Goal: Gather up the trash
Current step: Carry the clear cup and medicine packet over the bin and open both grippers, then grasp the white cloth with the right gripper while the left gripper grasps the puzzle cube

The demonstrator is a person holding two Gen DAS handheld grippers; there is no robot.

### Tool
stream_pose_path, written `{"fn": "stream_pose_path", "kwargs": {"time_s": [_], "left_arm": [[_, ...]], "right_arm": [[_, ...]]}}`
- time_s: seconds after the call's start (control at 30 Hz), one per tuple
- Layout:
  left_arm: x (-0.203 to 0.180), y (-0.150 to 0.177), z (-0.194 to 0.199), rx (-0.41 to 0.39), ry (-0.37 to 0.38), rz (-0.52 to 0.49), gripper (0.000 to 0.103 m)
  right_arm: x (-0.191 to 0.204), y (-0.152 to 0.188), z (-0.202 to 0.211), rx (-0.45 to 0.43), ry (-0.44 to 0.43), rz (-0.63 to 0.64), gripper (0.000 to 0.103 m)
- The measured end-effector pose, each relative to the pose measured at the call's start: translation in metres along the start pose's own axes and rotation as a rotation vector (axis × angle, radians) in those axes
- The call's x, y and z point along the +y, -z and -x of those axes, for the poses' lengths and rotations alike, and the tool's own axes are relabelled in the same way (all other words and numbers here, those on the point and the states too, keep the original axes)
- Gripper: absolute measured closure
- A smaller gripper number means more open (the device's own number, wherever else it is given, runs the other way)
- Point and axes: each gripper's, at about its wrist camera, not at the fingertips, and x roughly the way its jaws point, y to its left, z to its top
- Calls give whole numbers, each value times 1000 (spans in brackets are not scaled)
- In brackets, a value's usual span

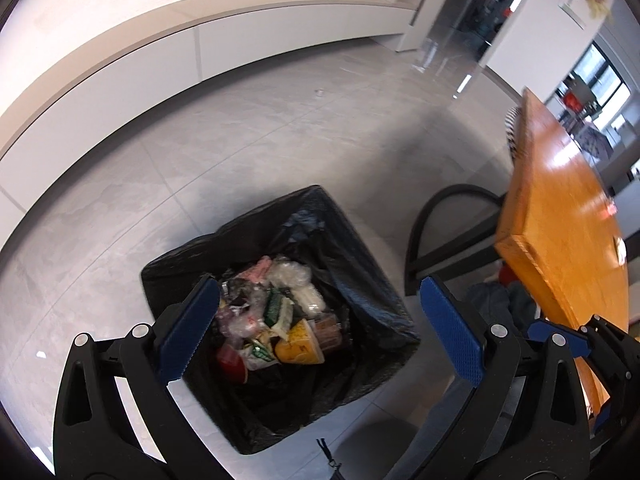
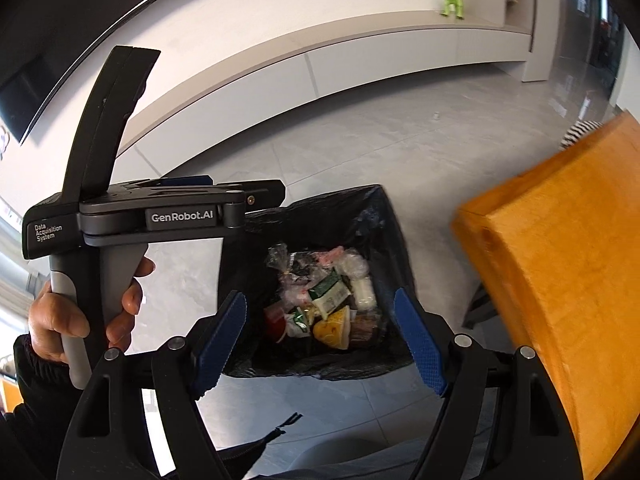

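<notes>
Trash (image 1: 276, 316) in lined bin (image 1: 360, 240) | table edge (image 1: 516, 248) beside | floor (image 1: 240, 140) open

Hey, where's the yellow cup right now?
The yellow cup lies in the black-lined trash bin, at the near edge of the wrapper pile, just right of a red item. Both wrist views show it between the open fingers.

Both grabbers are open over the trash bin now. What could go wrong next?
1. The wooden table edge sits close beside the right gripper; swinging back for more trash might bump it.
2. The bin has wrappers and a yellow cup heaped inside, so later pieces may slide off the heap.
3. The left gripper and right gripper hang side by side above the bin, so a careless move could knock them together.
</notes>
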Motion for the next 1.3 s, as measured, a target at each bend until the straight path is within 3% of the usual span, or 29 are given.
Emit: {"fn": "stream_pose_path", "kwargs": {"time_s": [0.23,0.47,0.57,0.9,1.07,1.3], "left_arm": [[-52,-15,2,6,57,-66,6],[-141,-36,-6,15,137,-187,6],[-192,-45,-16,31,176,-258,6],[-391,-73,-67,111,292,-533,6],[-471,-79,-90,164,340,-628,6],[-588,-84,-126,231,357,-751,6]], "right_arm": [[-44,10,32,-45,41,-70,26],[-130,28,83,-92,151,-240,26],[-173,40,103,-105,224,-323,26],[-373,99,182,-115,501,-703,26],[-463,131,213,-124,553,-881,26],[-544,148,239,-141,607,-998,26]]}}
